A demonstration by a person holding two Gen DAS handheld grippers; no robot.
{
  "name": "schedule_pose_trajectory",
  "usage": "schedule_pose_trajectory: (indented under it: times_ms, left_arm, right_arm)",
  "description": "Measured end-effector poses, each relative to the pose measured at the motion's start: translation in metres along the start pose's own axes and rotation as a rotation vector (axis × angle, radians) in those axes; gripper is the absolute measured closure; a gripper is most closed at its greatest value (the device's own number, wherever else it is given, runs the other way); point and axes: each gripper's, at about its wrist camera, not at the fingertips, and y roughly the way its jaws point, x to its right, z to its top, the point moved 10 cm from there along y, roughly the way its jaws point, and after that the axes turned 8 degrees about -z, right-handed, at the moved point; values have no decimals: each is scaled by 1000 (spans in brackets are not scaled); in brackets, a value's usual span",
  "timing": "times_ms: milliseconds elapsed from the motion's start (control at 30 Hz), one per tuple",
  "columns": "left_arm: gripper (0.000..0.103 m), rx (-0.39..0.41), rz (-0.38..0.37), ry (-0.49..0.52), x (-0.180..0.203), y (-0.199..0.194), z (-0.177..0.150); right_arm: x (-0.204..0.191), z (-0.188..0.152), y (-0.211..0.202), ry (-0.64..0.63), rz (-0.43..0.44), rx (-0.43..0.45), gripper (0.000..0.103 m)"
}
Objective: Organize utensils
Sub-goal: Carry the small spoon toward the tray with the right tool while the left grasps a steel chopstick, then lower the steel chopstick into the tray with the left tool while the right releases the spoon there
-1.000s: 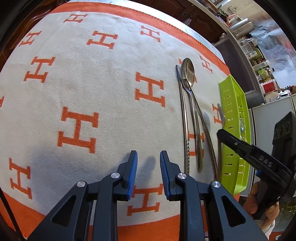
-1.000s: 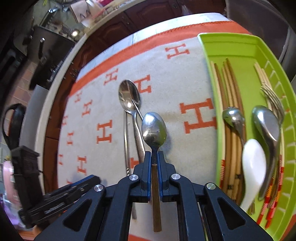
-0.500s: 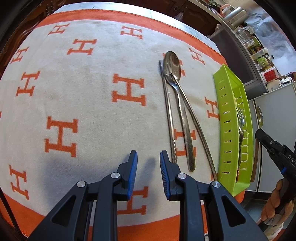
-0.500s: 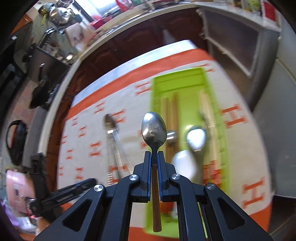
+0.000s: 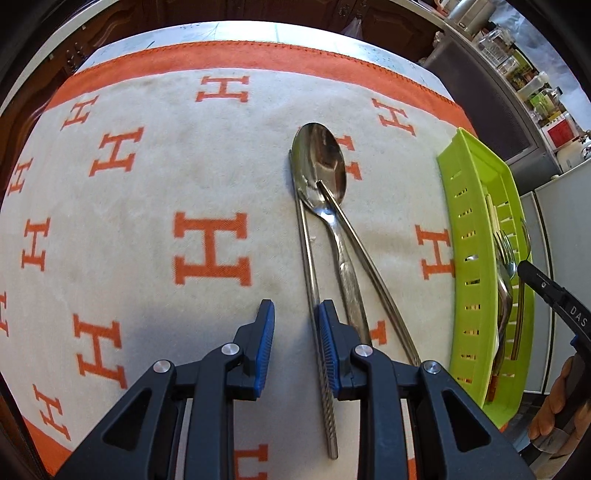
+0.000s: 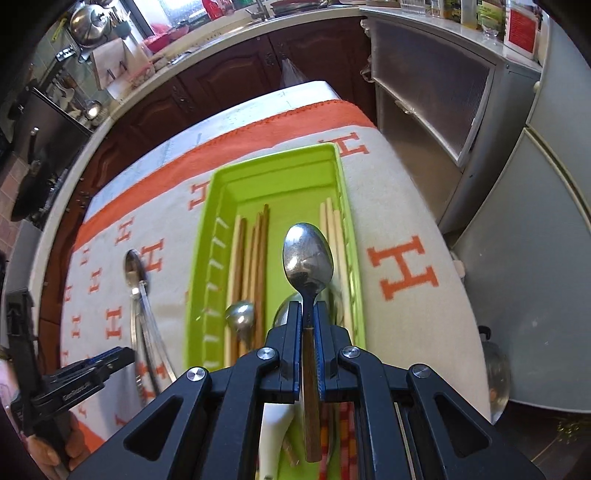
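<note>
Left wrist view: left gripper [image 5: 293, 345] slightly parted, holding nothing, above the cloth [image 5: 147, 192]; a metal chopstick [image 5: 314, 280] runs between its fingers, a big spoon [image 5: 325, 177] just beyond.

Right wrist view: right gripper [image 6: 308, 325] clamped on a wooden-handled spoon [image 6: 307, 258] above the green tray [image 6: 280, 173], whose wooden chopsticks [image 6: 255, 243] show only here.

You are looking at a kitchen lit by bright daylight. The counter [image 5: 280, 33] you work over is pale and covered by a cream cloth [image 5: 155, 192] with orange H letters and an orange border. Behind it run dark brown wooden cabinets [image 6: 229, 85] with carved doors, topped by a light worktop [image 6: 258, 29] that curves round the room. To your right stands a grey cabinet with ribbed translucent panels [image 6: 428, 96], and beside it a pale grey appliance [image 6: 546, 229], probably a refrigerator. Far left, a steel pot [image 6: 86, 24] and clutter sit on the worktop; the floor there looks like reddish brick tile [image 6: 11, 181].
</note>
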Motion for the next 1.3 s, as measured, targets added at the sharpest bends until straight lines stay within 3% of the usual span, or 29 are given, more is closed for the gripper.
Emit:
schedule_pose_trajectory:
  times_ms: [200, 433, 467, 533, 667, 900, 1067, 1300]
  left_arm:
    - [79, 3, 50, 37, 6, 3, 8]
    - [78, 13, 117, 74, 15, 8, 17]
    - [79, 12, 132, 86, 15, 9, 17]
    - [94, 18, 160, 93, 17, 10, 18]
    - [99, 18, 100, 28, 5, 4, 13]
    - [99, 1, -17, -89, -19, -12, -13]
    - [99, 6, -51, -92, -23, -29, -33]
    - [99, 19, -124, -37, 6, -59, -36]
  right_arm:
    - [-4, 11, 13, 0, -15, -4, 92]
    - [-9, 6, -15, 5, 12, 54, 91]
    - [-10, 5, -19, 7, 16, 62, 91]
    - [-9, 1, -28, 15, 29, 74, 91]
    - [-10, -9, -43, 24, 63, 83, 91]
    - [-11, -26, -59, 27, 107, 84, 91]
    - [-8, -36, -60, 21, 109, 73, 91]
    - [6, -46, -57, 55, 107, 54, 91]
